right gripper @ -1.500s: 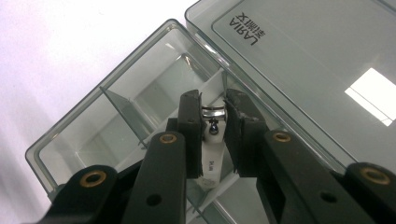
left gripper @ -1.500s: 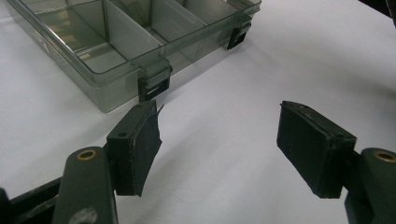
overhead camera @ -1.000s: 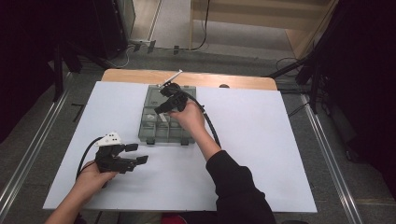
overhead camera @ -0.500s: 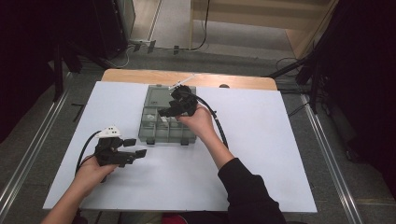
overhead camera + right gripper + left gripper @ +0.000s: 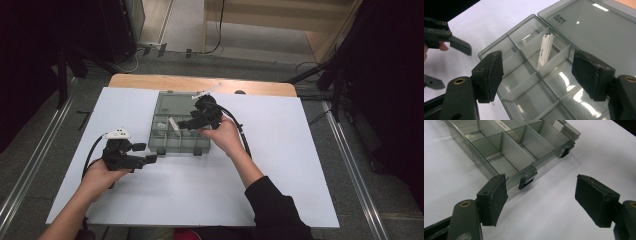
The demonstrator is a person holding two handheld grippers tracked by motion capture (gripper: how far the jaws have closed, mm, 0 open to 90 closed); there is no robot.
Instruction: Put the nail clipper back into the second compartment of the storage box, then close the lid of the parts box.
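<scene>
Compartment box (image 5: 177, 127) of smoky clear plastic lies open on the white tabletop (image 5: 280, 170), its lid (image 5: 175, 103) folded flat on the far side. Starting at the left, the left hand-held gripper (image 5: 151, 158) hovers low over the tabletop with its jaws spread wide and nothing between them; the box's near corner and two dark latches (image 5: 526, 183) sit just ahead of it, close to its left jaw. Moving right, a slim white strip (image 5: 544, 51) leans upright against a divider in a middle compartment, directly ahead of and below the right hand-held gripper (image 5: 181, 124). That gripper hangs above the tray, jaws also wide and empty. The strip looks light, thin and fairly stiff, probably smooth enough to slip, so a gentle pinch across its flat faces near the raised upper end seems best. The box looks rigid and light, likely to slide if nudged.
</scene>
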